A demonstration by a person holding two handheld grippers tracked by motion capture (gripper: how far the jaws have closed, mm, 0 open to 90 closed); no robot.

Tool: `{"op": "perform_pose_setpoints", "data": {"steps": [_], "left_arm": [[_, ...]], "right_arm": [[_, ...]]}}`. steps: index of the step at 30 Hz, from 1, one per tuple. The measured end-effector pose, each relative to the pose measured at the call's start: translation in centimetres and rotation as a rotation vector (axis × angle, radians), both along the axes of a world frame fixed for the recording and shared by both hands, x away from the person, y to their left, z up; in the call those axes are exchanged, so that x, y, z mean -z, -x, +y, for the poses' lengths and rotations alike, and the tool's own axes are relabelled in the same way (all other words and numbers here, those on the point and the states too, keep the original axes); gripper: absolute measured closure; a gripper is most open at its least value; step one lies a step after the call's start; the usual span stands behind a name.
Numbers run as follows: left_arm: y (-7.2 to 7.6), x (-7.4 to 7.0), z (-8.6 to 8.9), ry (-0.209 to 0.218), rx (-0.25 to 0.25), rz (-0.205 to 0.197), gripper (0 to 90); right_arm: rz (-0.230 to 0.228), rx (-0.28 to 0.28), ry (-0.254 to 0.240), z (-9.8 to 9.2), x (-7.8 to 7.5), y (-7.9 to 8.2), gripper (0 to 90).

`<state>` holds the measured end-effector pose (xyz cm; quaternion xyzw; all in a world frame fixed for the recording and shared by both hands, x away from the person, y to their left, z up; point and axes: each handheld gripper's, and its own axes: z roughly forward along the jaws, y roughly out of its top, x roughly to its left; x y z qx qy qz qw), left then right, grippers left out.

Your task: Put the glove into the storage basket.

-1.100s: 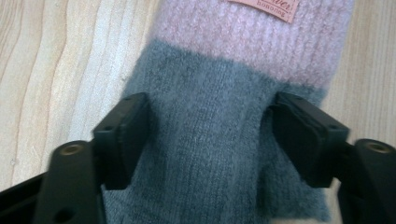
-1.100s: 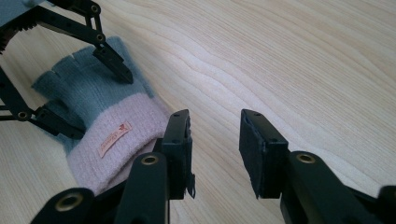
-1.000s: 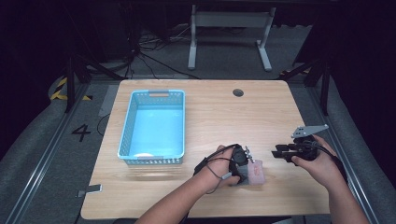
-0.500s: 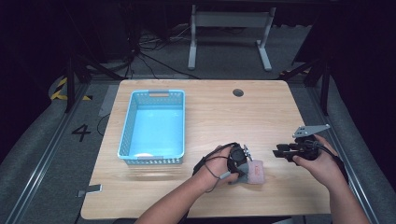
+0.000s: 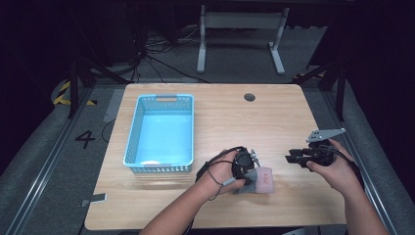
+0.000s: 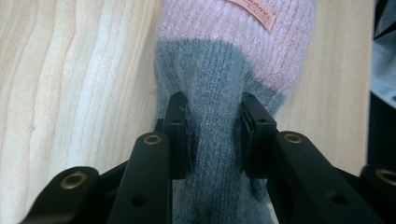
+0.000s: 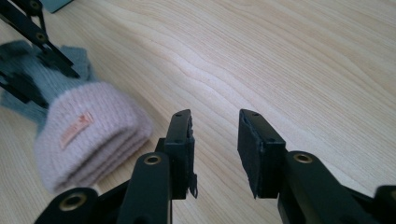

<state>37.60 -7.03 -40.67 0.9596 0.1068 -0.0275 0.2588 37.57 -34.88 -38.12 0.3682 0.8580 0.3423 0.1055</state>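
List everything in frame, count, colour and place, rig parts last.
knitted item: 1, grey with a pink cuff and a small label, near edge of the table, clamped at its grey part
basket: 1, light blue plastic, left half of the table
table: 1, light wood, centre of the high view
grommet hole: 1, dark, far edge of the table
floor marking "4": 1, black on grey floor, left of the table
left gripper: 1, black, shut on the knitted item
right gripper: 1, black, jaws apart with nothing between, right of the knitted item
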Motion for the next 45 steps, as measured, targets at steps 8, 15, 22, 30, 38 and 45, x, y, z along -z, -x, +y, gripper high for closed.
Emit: {"op": "perform_pose_setpoints", "data": {"steps": [8, 15, 22, 30, 38, 45], "left_arm": [[0.0, -1.5, 2.4, 0.034, -0.049, -0.002, 68.8], [0.2, -2.4, 4.6, 0.049, -0.093, 0.003, 68.8], [0.4, -4.0, 6.6, 0.082, -0.109, -0.012, 68.7], [-0.1, -6.4, 8.4, 0.130, -0.103, -0.032, 68.4], [-1.1, -7.4, 9.7, 0.114, -0.126, -0.064, 68.4], [-1.8, -8.6, 10.9, 0.117, -0.140, -0.072, 68.4]], "right_arm": [[0.006, -0.021, 0.005, 0.6, 0.0, -0.8, 66.2], [0.009, -0.044, 0.016, 1.5, 0.1, -1.8, 66.6], [0.007, -0.065, 0.012, 2.1, 0.1, -2.7, 66.4], [0.006, -0.072, 0.009, 2.4, 0.1, -3.4, 66.4], [0.017, -0.082, 0.011, 2.7, 0.4, -4.1, 66.3], [0.030, -0.085, 0.014, 2.9, 0.8, -4.3, 66.6]]}}
